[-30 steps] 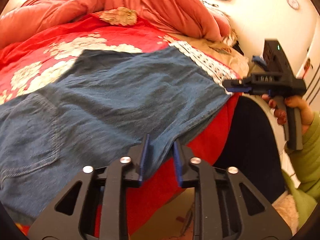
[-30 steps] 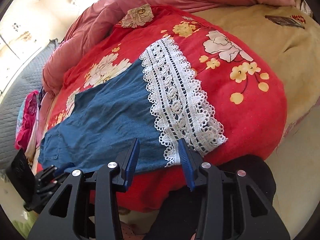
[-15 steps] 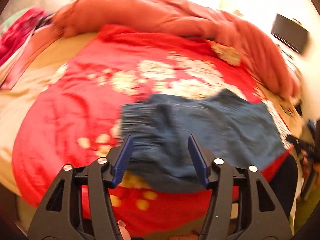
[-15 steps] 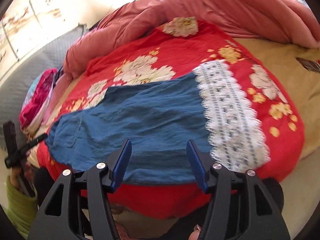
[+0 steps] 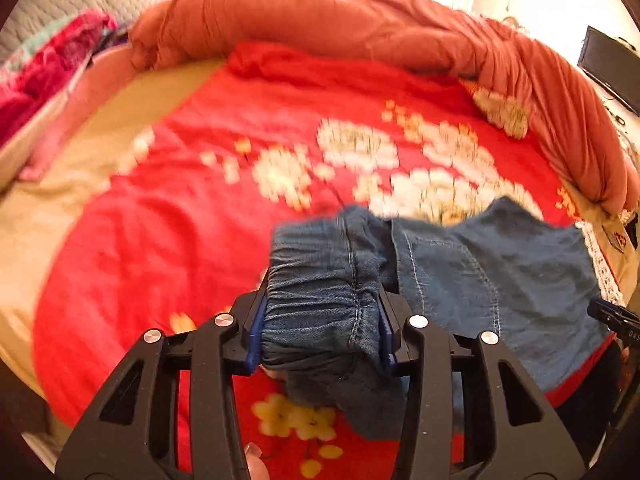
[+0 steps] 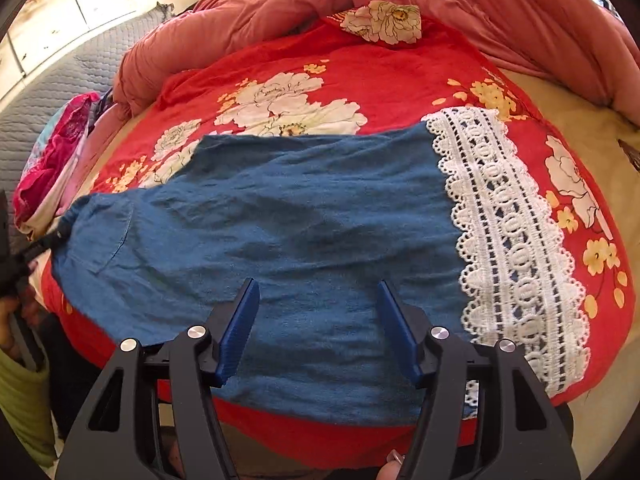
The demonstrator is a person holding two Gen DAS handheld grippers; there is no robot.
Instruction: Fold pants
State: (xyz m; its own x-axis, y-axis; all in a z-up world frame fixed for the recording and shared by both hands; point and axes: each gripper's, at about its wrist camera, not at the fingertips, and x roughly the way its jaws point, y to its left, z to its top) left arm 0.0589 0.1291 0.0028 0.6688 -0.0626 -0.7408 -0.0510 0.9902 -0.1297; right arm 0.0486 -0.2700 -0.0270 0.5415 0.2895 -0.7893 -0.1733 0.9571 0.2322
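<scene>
Blue denim pants [image 6: 304, 224] with a white lace hem [image 6: 516, 248] lie flat across a red floral blanket [image 6: 360, 76]. My left gripper [image 5: 320, 320] has its jaws wide apart with the bunched elastic waistband [image 5: 320, 296] filling the gap between them; whether it is clamped I cannot tell. In the right wrist view the left gripper [image 6: 36, 246] shows at the waistband corner on the far left. My right gripper [image 6: 318, 328] is open and empty, hovering over the near edge of the pant leg.
A rolled salmon quilt [image 5: 360, 28] runs along the far side of the bed. Pink and magenta clothes [image 6: 56, 152] are piled at the left. The bed's near edge drops off just under my grippers. A dark screen [image 5: 612, 68] hangs on the wall.
My left gripper swung from the pant leg's edge to the waistband end, opened wide, and now has the waistband between its jaws. My right gripper opened and shifted left from the lace hem.
</scene>
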